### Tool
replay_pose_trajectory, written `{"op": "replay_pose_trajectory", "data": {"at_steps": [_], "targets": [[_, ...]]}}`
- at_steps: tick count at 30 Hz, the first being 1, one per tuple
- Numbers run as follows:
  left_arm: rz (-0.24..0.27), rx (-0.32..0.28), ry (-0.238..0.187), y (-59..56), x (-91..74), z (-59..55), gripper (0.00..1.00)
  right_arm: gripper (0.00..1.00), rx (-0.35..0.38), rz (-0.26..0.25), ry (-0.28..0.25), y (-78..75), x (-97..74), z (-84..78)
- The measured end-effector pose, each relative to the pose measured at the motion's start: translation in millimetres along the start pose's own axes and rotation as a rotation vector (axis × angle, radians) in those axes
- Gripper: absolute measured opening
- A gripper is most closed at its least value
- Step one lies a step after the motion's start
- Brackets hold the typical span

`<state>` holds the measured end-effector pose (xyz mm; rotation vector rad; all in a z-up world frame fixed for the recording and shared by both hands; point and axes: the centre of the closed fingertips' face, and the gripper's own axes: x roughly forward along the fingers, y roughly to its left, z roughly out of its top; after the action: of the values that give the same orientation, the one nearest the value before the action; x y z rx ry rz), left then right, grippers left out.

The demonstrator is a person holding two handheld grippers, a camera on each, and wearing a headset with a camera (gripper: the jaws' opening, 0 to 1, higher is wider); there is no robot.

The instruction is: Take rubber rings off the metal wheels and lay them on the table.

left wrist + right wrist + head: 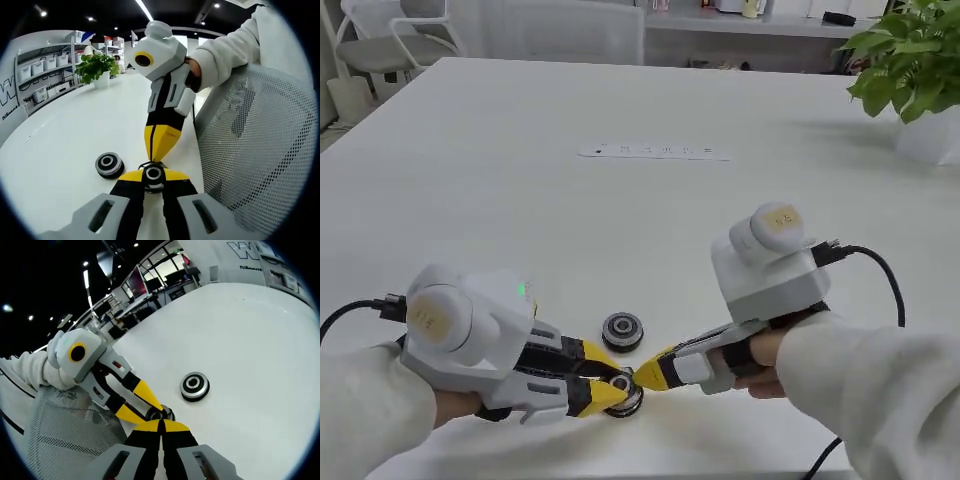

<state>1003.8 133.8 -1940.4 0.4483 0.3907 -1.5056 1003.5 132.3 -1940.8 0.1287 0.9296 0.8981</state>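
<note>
A small metal wheel (629,399) with a black rubber ring sits between the yellow jaws of my left gripper (618,392), which is shut on it just above the white table (520,150). In the left gripper view this wheel (153,176) is clamped at the jaw tips. My right gripper (642,380) comes in from the right, its jaws shut on the rubber ring at the wheel's edge (161,415). A second wheel (622,330) with its ring on lies flat on the table just beyond, also visible as the second wheel (109,165) and the second wheel (194,385).
A white power strip (655,152) lies mid-table. A potted plant (910,60) stands at the far right corner. A mesh chair back (250,150) is close behind the near table edge. White chairs (390,40) stand at the far left.
</note>
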Motion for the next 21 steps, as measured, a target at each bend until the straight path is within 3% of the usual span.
{"op": "replay_pose_trajectory", "data": {"at_steps": [12,21], "targets": [[0.001,-0.003,0.001,0.2,0.2,0.2,0.07,0.00,0.006,0.033,-0.034,7.7,0.0,8.1],[0.003,-0.025,0.049,0.0,1.2,1.5,0.08,0.00,0.016,-0.003,-0.017,0.3,0.4,3.3]]}}
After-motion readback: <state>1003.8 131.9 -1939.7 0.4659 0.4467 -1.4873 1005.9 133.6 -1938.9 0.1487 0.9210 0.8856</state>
